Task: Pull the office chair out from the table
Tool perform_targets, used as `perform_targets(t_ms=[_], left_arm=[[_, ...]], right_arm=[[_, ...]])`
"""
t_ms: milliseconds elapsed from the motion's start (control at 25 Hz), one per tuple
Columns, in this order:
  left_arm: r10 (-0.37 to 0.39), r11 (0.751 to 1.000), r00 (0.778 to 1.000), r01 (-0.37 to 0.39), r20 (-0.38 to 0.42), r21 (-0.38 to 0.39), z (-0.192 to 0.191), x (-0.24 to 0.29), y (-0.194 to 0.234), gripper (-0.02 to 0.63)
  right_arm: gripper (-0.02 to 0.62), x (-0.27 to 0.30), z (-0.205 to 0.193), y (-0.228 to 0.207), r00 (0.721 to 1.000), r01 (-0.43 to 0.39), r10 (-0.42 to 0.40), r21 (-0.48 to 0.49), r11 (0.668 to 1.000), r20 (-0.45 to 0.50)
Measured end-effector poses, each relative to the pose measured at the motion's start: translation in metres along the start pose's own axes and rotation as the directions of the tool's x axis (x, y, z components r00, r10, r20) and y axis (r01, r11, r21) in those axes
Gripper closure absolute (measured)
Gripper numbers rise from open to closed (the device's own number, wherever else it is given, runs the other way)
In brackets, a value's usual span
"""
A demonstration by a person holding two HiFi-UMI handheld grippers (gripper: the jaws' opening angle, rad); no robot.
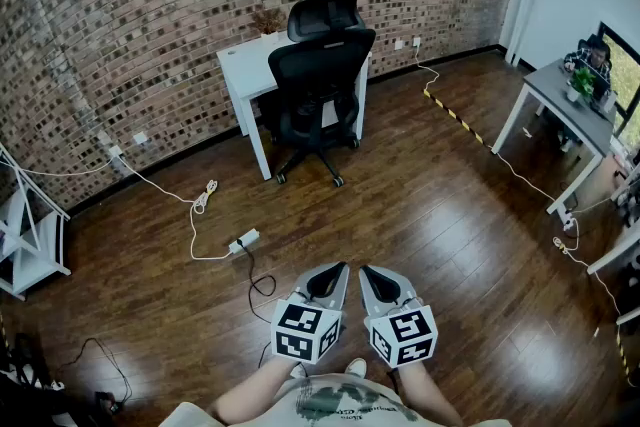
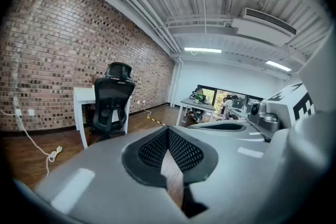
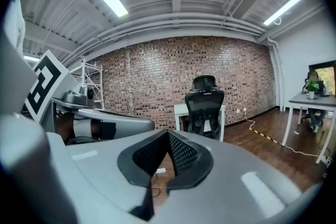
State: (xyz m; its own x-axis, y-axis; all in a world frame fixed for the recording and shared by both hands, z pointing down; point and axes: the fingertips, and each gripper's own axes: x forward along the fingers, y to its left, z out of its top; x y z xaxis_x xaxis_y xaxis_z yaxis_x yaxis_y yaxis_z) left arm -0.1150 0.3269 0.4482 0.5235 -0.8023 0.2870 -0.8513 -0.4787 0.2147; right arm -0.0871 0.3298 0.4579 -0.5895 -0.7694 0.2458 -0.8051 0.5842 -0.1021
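Note:
A black office chair (image 1: pixel 320 80) with a headrest is tucked under a small white table (image 1: pixel 245 65) against the brick wall, its back toward me. It also shows far off in the left gripper view as the chair (image 2: pixel 113 99) and in the right gripper view as the chair (image 3: pixel 203 107). My left gripper (image 1: pixel 338 267) and right gripper (image 1: pixel 366 271) are held side by side close to my body, well short of the chair. Both are shut with nothing between their tips, as the left gripper (image 2: pixel 168 129) and right gripper (image 3: pixel 168 134) show.
A white power strip (image 1: pixel 243 241) and loose cables (image 1: pixel 195 205) lie on the wooden floor left of my path. A yellow-black floor strip (image 1: pixel 450 110) runs at the right. A grey desk (image 1: pixel 560 105) stands at the right wall, a white rack (image 1: pixel 25 235) at the left.

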Motion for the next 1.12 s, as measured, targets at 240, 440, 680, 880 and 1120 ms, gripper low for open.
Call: perform_targets(t_ms=[240,440,680,880,1120], left_arm=[[0.014,0.999,1.000,-0.015,0.021,0.038,0.003,0.033,-0.029,0.592],[0.024,0.998,0.999,-0.026,0.047,0.063,0.015,0.052,-0.041,0.592],[0.015,0.997,0.998,-0.020,0.062,0.074,0.027,0.077,-0.048,0.592],[0.016,0.998,0.998,-0.020,0.069,0.061,0.033,0.103,-0.039,0.592],[0.011,1.000,0.998,-0.013,0.068,0.029,0.043,0.142,-0.011,0.592]], right_arm=[[0.594,-0.016,0.002,-0.045,0.999,0.003,-0.003,0.009,1.000,0.037],[0.594,-0.023,0.010,-0.069,0.998,0.002,-0.001,-0.005,1.000,0.065],[0.594,-0.017,0.018,-0.095,0.996,-0.003,0.002,0.005,1.000,0.091],[0.594,0.001,0.024,-0.112,0.995,-0.012,0.012,0.004,1.000,0.096],[0.594,0.040,0.029,-0.141,0.997,0.001,-0.001,0.008,1.000,0.077]])
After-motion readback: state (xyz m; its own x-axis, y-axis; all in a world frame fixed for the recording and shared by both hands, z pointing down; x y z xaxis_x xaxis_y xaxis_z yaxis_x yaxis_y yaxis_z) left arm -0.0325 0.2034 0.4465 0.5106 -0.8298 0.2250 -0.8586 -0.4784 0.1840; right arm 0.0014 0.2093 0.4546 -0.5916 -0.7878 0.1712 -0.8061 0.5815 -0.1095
